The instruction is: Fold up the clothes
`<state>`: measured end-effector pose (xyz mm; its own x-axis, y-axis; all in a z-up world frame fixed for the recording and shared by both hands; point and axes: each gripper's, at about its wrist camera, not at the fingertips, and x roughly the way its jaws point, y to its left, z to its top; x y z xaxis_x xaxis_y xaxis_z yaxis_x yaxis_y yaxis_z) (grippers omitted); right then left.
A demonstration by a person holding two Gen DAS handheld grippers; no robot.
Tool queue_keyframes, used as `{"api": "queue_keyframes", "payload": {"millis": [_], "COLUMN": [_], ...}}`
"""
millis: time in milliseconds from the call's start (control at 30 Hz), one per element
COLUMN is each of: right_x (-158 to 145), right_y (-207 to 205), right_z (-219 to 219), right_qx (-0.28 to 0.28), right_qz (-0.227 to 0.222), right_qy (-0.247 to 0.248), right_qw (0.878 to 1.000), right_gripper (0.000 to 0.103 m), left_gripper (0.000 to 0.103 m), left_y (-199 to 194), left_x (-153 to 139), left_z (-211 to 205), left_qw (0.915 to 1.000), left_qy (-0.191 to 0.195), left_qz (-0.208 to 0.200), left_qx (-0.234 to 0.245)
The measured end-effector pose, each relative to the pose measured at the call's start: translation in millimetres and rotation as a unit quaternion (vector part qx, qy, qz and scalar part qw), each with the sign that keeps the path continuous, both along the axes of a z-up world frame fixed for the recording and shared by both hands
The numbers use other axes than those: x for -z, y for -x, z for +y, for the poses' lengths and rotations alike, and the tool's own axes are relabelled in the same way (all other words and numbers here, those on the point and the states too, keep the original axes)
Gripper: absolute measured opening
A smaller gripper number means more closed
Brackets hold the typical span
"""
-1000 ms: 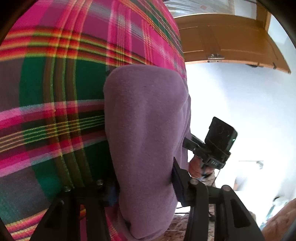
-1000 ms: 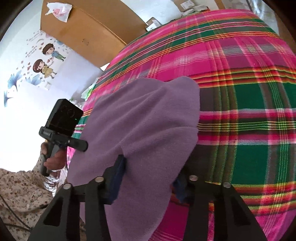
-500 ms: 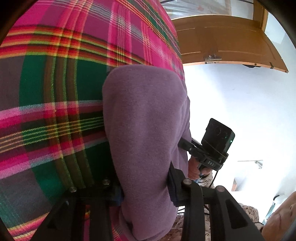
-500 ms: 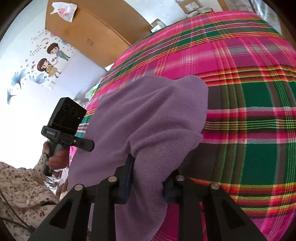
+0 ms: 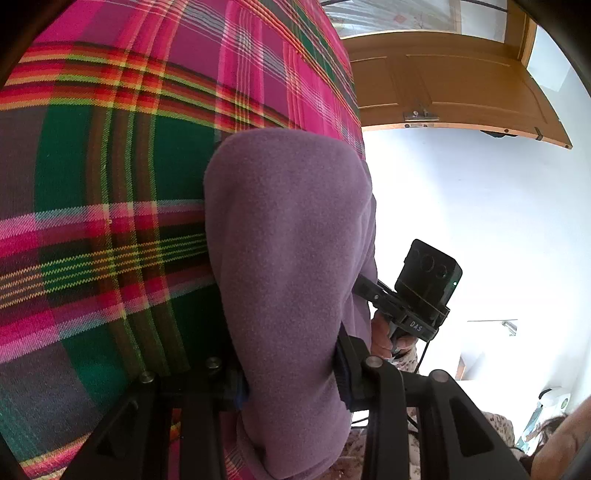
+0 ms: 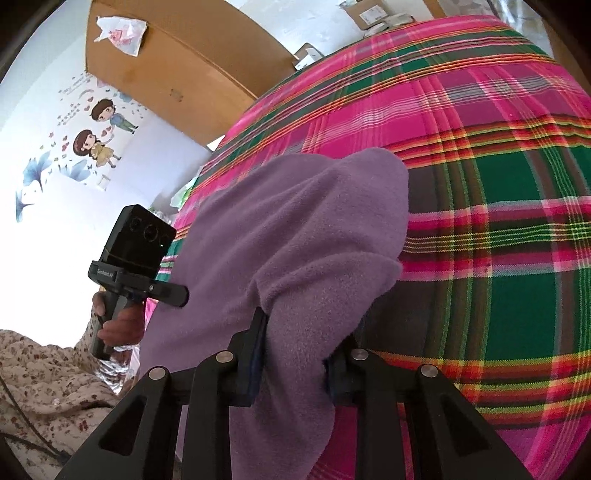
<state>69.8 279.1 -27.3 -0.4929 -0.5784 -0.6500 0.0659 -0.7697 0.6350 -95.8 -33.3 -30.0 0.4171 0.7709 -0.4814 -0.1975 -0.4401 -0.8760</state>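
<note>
A purple fleece garment (image 5: 288, 258) hangs stretched between both grippers above a plaid bedspread (image 5: 110, 184). My left gripper (image 5: 291, 384) is shut on one edge of the fleece, the cloth bulging out between its jaws. My right gripper (image 6: 295, 362) is shut on the other edge of the purple fleece (image 6: 295, 240). The right gripper's body (image 5: 424, 291), held in a hand, shows in the left wrist view just past the fleece. In the right wrist view the left gripper's body (image 6: 133, 254) stands to the left, also held in a hand.
The pink, green and red plaid bedspread (image 6: 498, 221) covers the bed below. A wooden door (image 5: 443, 85) and white wall lie beyond. A wooden cabinet (image 6: 166, 62), wall stickers (image 6: 92, 140) and cardboard boxes (image 6: 373, 16) stand at the back. A floral sleeve (image 6: 44, 373) is at lower left.
Both grippers' jaws have drawn in on the fleece, which is now pinched narrower between them. The fleece has lifted slightly and the two grippers have shifted a little closer.
</note>
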Motion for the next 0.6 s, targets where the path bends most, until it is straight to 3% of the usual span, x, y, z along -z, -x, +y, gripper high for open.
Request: {"api": "queue_keyframes", "payload": {"millis": [367,600], "right_x": [-1.9,-8.9], "right_y": [-4.2,-6.8], "right_z": [-7.8,-13.6], "right_qx": [0.022,0.044], "right_qz": [0.009,0.011], "right_qy": [-0.019,-0.031], "right_qw": [1.0,0.999], "right_gripper": [0.026,0.025], "left_gripper": [0.037,0.037], "left_y": [0.6,-0.4], "left_x": [2.2,-3.8], "left_z": [5.1,11.7], "left_qw": [1.0,0.9997], "left_qy": [0.002,0.004], "left_qz": [0.001,0.021], "left_qx": [-0.006,-0.006]}}
